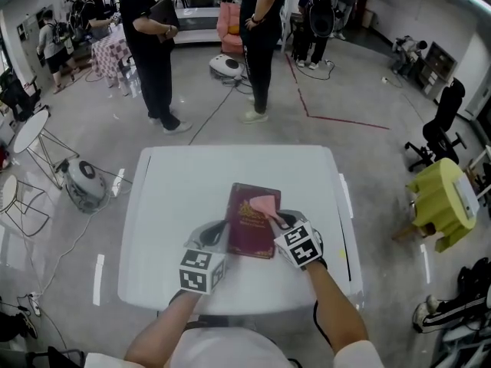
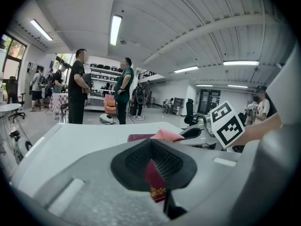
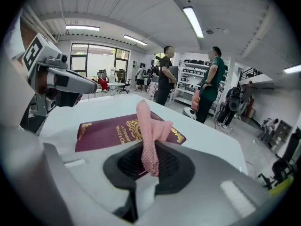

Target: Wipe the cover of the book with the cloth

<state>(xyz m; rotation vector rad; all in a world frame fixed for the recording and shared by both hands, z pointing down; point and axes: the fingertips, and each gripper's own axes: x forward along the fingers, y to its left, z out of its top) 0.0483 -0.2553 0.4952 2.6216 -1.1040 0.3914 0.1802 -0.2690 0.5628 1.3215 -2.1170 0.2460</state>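
On my head view the left gripper [image 1: 220, 233] sits by the near edge of the white rectangular table [image 1: 180, 179], and in its own view [image 2: 151, 144] I see the two dark pads pressed together on the left edge of the flat maroon book with gold print [image 2: 154, 177], so it has that edge clamped. The book [image 1: 252, 222] lies flat, cover up, a little right of the middle of the table and close to its near edge, long side running away from me. On the far right part of the cover rests the pink knitted cloth [image 1: 265, 204], bunched and touching the book. The right gripper [image 1: 276, 219] comes in from the near right; in its view [image 3: 149, 150] the jaws are closed tight on a fold of the cloth [image 3: 148, 124], which stands up from the pads over the book [image 3: 106, 132].
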